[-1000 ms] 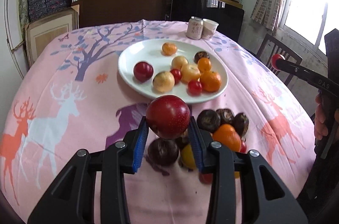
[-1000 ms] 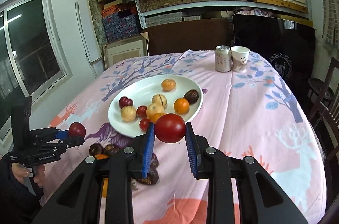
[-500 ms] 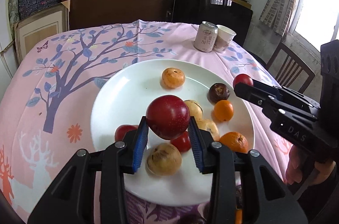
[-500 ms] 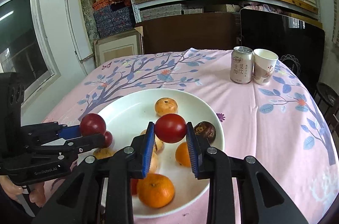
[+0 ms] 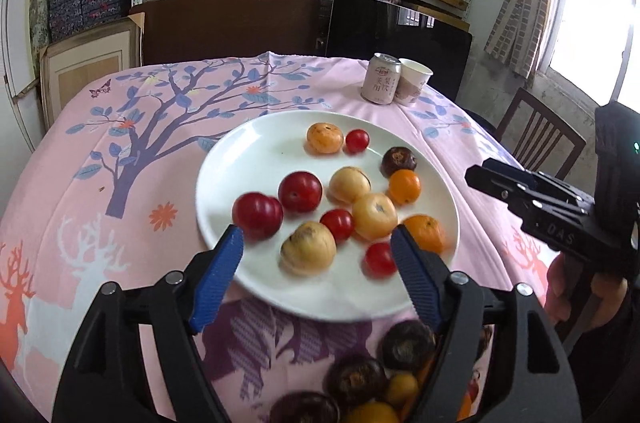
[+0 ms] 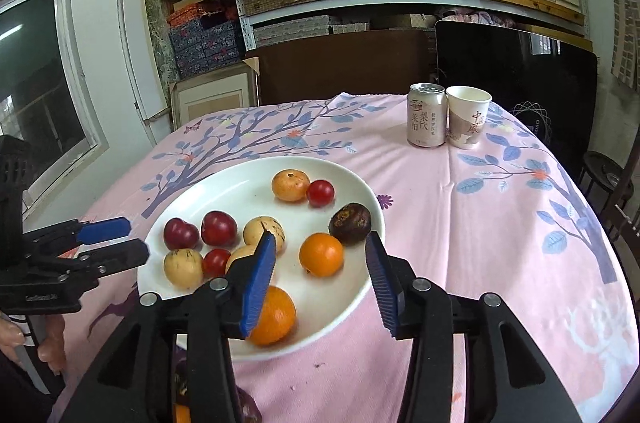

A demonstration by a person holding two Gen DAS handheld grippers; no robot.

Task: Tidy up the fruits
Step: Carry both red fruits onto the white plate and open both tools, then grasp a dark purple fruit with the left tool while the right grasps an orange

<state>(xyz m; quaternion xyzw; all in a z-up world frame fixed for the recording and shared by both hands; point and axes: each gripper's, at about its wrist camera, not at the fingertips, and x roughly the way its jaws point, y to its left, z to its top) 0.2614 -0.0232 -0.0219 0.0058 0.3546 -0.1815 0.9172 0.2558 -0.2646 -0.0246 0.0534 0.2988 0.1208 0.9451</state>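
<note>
A white plate point(image 5: 248, 159) on the pink tablecloth holds several fruits: two dark red plums point(image 5: 300, 191), yellow and orange ones, small red tomatoes and a dark brown one. My left gripper point(image 5: 316, 239) hangs over the plate's near rim. Its jaws are opening and grip nothing. In the right wrist view my right gripper point(image 6: 320, 243) is above the plate point(image 6: 240, 191). Its jaws are opening too, with nothing held. A red tomato point(image 6: 320, 193) lies beside an orange-yellow fruit at the far side. More loose fruits point(image 5: 406, 345) lie on the cloth under my left gripper.
A drink can point(image 6: 426, 115) and a paper cup point(image 6: 466, 117) stand at the table's far right. A wooden chair point(image 5: 536, 131) is beyond the right edge. Shelves with boxes and a dark board fill the back wall.
Both grippers moved forward over the plate and opened. The plum left the left jaws and the red tomato left the right jaws; both now lie on the plate.
</note>
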